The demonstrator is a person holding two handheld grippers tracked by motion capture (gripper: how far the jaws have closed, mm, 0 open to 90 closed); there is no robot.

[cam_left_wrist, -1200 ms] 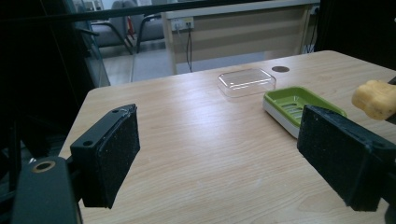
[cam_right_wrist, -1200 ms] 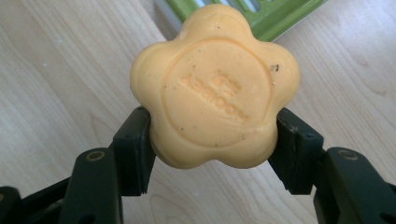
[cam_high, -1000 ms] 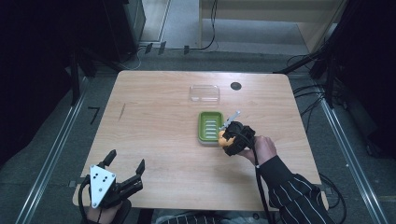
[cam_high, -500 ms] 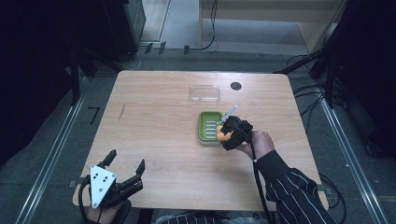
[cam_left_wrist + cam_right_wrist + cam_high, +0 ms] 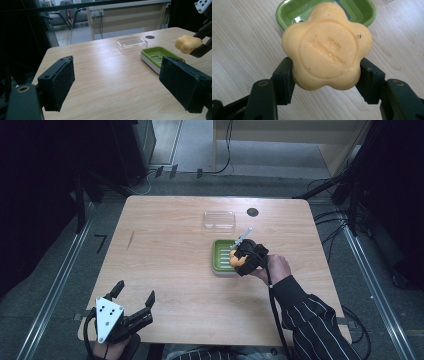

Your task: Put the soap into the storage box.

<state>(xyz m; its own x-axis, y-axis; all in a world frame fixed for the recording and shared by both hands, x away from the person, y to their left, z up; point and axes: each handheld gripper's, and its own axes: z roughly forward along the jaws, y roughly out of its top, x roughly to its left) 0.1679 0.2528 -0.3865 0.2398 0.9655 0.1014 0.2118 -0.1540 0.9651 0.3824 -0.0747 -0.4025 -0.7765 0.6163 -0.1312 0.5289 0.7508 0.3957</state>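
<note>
At the frame's centre, the right gripper stays out of it, clamped on the orange soap above the green dish (likely to set it inside), while the left gripper, lower left, waits with jaws apart.

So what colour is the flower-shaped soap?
Pale orange soap, clearest in the right gripper view.

The only lettering I can find is on the soap, a pale orange flower-shaped bar, in the right gripper view. Raised characters are pressed into the round panel at its middle, in two short lines that run slanted across the bar and appear upside down to this camera. The embossing is too shallow and soft for me to make out any word. I see no other readable label, number or sign.
</note>
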